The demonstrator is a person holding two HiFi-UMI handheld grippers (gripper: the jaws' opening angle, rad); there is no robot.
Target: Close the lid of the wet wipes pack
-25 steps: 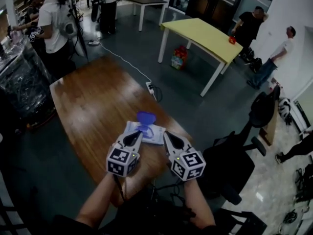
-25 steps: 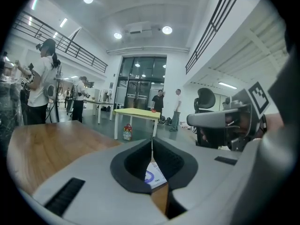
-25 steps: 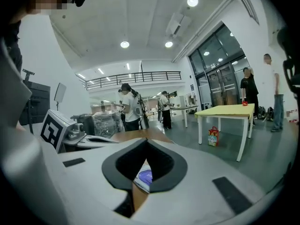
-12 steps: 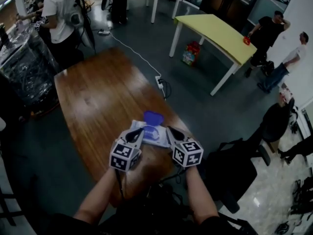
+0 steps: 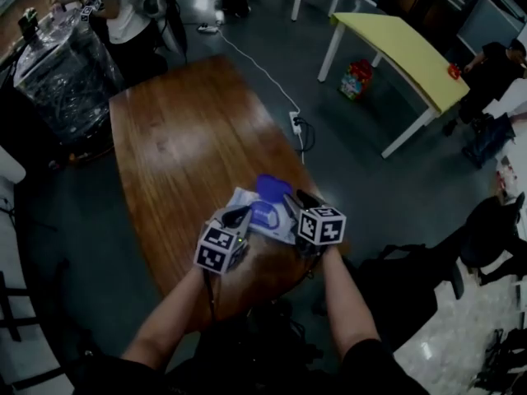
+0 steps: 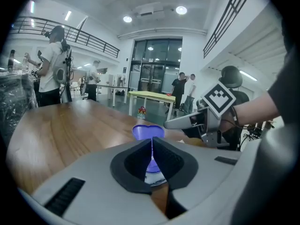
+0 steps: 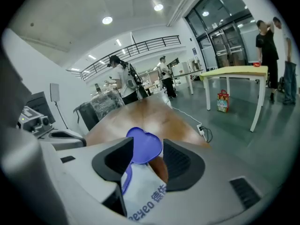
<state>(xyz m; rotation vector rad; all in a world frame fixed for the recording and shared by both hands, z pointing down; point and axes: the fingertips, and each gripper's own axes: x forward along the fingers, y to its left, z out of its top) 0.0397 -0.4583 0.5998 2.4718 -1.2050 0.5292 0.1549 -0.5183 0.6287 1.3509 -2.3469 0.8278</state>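
Note:
A white wet wipes pack (image 5: 254, 216) lies near the front edge of the wooden table (image 5: 181, 138). Its blue heart-shaped lid (image 5: 272, 188) stands flipped up at the far end. My left gripper (image 5: 241, 215) hovers at the pack's near left corner; in the left gripper view it (image 6: 151, 146) is shut with nothing between the jaws, and the lid (image 6: 147, 131) shows just beyond. My right gripper (image 5: 294, 197) is at the pack's right side. Its jaws (image 7: 148, 143) are opening, with the pack (image 7: 140, 196) and lid (image 7: 144, 146) between them and not pressed.
The table's front right edge runs just behind the grippers. A power strip (image 5: 296, 123) with a cable lies on the floor to the right. A yellow table (image 5: 395, 39), a dark office chair (image 5: 412, 278), a wrapped cart (image 5: 66, 72) and several people stand around.
Both grippers have come down and forward onto the pack. The right gripper's jaws, closed to a point before, now stand apart beside the lid.

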